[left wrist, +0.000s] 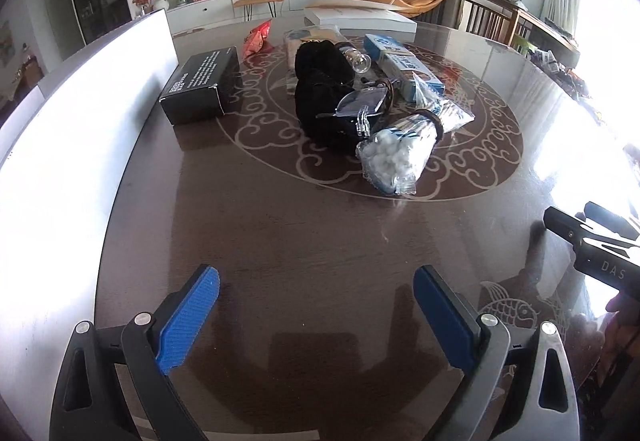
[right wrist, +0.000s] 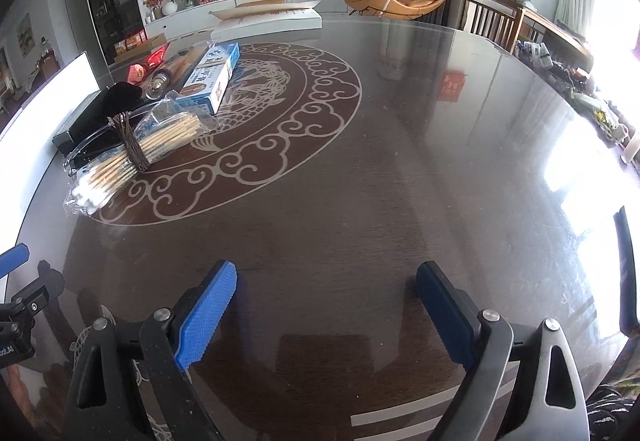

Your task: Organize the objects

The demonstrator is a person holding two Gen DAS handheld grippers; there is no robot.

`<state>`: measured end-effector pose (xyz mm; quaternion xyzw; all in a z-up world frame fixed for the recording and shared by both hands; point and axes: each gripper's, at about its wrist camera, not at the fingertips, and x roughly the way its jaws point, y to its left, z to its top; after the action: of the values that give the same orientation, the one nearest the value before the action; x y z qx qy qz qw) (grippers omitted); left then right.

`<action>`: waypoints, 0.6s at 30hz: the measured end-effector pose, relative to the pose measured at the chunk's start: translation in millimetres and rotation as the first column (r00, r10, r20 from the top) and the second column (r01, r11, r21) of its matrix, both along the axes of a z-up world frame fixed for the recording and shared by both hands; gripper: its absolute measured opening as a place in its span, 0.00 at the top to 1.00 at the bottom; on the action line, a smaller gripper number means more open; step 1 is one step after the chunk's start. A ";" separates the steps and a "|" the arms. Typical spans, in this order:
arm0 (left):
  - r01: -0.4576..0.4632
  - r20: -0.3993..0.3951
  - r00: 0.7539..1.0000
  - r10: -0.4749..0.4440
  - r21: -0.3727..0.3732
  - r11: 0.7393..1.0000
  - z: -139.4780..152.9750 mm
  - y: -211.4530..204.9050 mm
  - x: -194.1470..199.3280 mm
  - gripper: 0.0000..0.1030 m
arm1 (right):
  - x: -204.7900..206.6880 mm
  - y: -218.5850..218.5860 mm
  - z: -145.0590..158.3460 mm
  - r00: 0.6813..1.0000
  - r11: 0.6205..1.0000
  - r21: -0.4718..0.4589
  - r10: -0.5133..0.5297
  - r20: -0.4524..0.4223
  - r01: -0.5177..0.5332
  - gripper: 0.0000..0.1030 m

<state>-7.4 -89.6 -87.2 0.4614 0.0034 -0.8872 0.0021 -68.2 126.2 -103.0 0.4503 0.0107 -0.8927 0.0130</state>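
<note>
Both grippers, left [left wrist: 316, 291] and right [right wrist: 326, 287], hover spread and empty over a dark round table [right wrist: 400, 181]. A bag of cotton swabs [left wrist: 394, 155] lies nearest in the clutter just beyond them, beside a black box [left wrist: 202, 85]. It looks light, soft and slippery, likely best pinched around its middle

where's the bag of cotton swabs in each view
Left wrist: the bag of cotton swabs lies right of centre, at the near end of the pile, cotton tips facing the camera.
Right wrist: it lies far left, at mid-height, seen side-on.
Shared landmark: the blue and white box just behind it.
</note>
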 end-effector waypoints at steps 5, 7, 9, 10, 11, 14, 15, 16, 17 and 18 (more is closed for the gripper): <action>0.008 -0.001 1.000 -0.008 0.001 1.000 -4.1 -0.6 -11.8 0.04 | -0.5 -0.4 -2.3 1.000 1.000 -0.001 0.000 0.001 0.000 0.04; 0.019 -0.002 1.000 -0.019 -0.008 1.000 -5.3 0.6 -15.3 0.04 | -1.4 -1.1 -3.6 1.000 1.000 -0.001 0.002 0.004 -0.002 0.01; 0.029 -0.003 1.000 -0.029 -0.007 1.000 -5.4 1.4 -17.1 0.01 | -1.9 -2.0 -4.5 1.000 1.000 -0.001 0.003 0.005 -0.003 0.00; 0.035 0.000 0.999 -0.035 -0.006 0.999 -5.9 2.1 -17.8 0.00 | -2.0 -2.3 -4.6 1.000 1.000 -0.001 0.002 0.004 -0.002 0.00; 0.042 0.003 0.999 -0.042 -0.009 0.999 -6.3 3.4 -18.4 0.00 | -2.0 -2.5 -4.8 1.000 1.000 0.000 0.002 0.003 -0.002 0.00; 0.038 0.002 0.999 -0.038 -0.004 0.999 -6.4 3.7 -18.1 0.00 | -1.8 -3.6 -5.2 1.000 1.000 0.001 -0.001 -0.001 0.001 0.00; 0.038 0.002 0.999 -0.038 -0.005 0.999 -6.3 4.0 -17.9 0.00 | -1.8 -3.8 -5.4 1.000 1.000 0.001 -0.001 -0.002 0.001 0.00; 0.038 0.002 0.999 -0.038 -0.005 0.999 -6.2 4.1 -18.0 0.00 | -1.6 -4.0 -5.7 1.000 1.000 0.001 -0.002 -0.003 0.002 0.00; 0.039 0.004 0.999 -0.039 -0.006 0.999 -6.3 4.0 -18.1 0.00 | -1.5 -4.1 -5.8 1.000 1.000 0.001 -0.003 -0.004 0.003 0.00; 0.041 0.005 0.999 -0.041 -0.008 0.999 -6.3 4.3 -18.2 0.00 | -1.5 -4.2 -6.0 1.000 1.000 0.001 -0.003 -0.005 0.003 0.00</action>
<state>-25.6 -85.4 -93.5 0.4637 -0.0096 -0.8858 -0.0143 -69.7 122.1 -109.0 0.4483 0.0106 -0.8937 0.0114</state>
